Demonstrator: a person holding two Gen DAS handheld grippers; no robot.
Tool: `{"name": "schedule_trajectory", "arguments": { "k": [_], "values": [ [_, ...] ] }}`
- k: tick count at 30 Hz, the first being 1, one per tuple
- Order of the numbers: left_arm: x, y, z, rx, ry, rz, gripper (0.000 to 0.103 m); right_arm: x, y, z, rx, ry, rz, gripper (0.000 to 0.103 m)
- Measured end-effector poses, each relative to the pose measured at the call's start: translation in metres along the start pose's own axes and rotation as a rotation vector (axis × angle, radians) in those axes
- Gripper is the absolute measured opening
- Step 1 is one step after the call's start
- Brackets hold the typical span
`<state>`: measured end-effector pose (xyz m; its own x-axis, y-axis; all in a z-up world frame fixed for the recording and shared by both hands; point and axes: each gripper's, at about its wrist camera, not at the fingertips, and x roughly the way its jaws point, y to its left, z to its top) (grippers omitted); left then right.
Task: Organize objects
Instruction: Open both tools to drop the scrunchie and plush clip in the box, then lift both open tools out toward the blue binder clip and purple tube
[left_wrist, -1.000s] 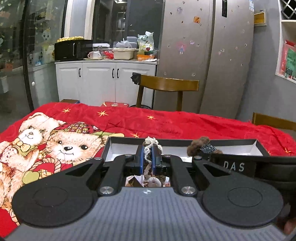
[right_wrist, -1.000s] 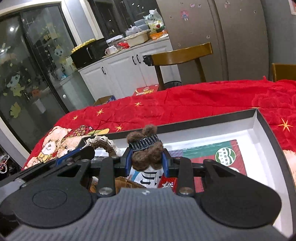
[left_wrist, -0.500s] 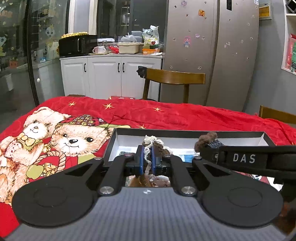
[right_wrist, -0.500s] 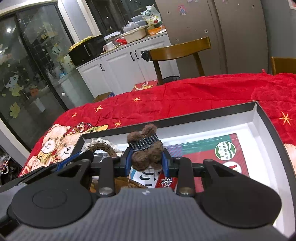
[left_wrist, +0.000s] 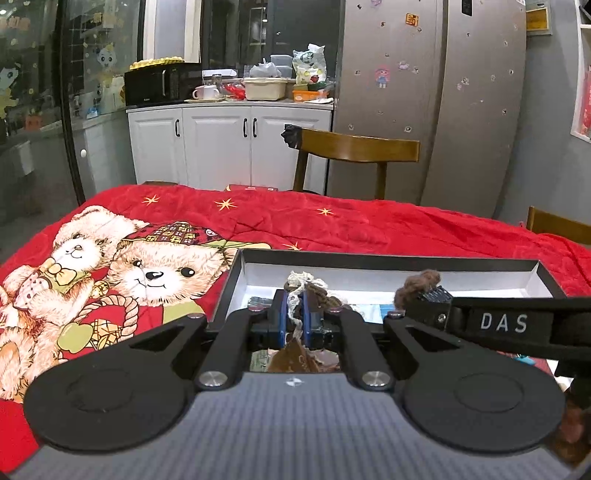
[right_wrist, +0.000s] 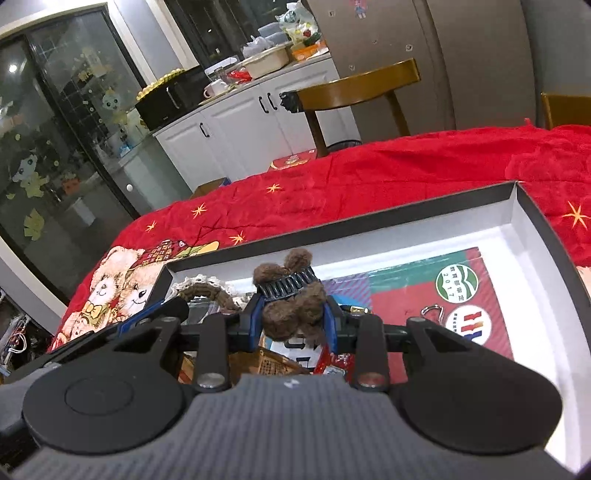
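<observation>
A thin strip of cream lace trim on a brown band is pinched between the blue pads of the left claw, whose jaws are drawn almost fully together on it. A fuzzy brown hair clip with a dark toothed comb is clamped in the right claw, its jaws held partly apart by the clip's bulk. Both claws are poised just above the shallow black-rimmed box with a white interior, which is spread below and ahead of them. Beyond the right claw, a red and green printed card is seen lying flat on the box floor. The box is set on the tabletop, which is covered with a red bear-print cloth.
</observation>
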<state>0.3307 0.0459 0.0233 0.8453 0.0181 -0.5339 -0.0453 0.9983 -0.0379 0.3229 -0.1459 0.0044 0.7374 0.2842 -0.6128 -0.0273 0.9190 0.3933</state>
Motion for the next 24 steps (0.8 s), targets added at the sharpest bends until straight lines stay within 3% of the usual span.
{"name": "schedule_trajectory", "arguments": {
  "k": [9, 12, 16, 18, 20, 21, 23, 24],
  "values": [
    [-0.001, -0.003, -0.001, 0.025, -0.007, 0.004, 0.012, -0.001, 0.0, 0.003, -0.003, 0.013, 0.021, 0.048],
    [-0.002, 0.0, 0.001, 0.013, -0.008, -0.013, 0.012, -0.004, 0.0, 0.005, -0.005, 0.005, 0.017, 0.063],
    [-0.003, 0.012, 0.01, -0.014, 0.032, -0.038, 0.012, -0.012, -0.002, 0.01, 0.022, -0.01, 0.058, 0.075],
    [-0.007, 0.021, 0.018, -0.04, 0.032, -0.059, 0.012, -0.017, -0.003, 0.013, 0.023, -0.023, 0.065, 0.075],
    [-0.015, 0.029, 0.027, -0.042, 0.025, -0.087, 0.018, -0.023, -0.001, 0.016, 0.013, -0.038, 0.058, 0.076],
    [-0.021, 0.033, 0.032, -0.048, 0.011, -0.1, 0.025, -0.028, -0.001, 0.018, 0.013, -0.051, 0.059, 0.076],
    [-0.032, 0.04, 0.038, -0.073, -0.032, -0.12, 0.044, -0.036, 0.001, 0.02, 0.012, -0.074, 0.074, 0.078],
    [-0.038, 0.042, 0.041, -0.077, -0.048, -0.14, 0.061, -0.042, 0.002, 0.021, 0.011, -0.088, 0.078, 0.079]
  ]
}}
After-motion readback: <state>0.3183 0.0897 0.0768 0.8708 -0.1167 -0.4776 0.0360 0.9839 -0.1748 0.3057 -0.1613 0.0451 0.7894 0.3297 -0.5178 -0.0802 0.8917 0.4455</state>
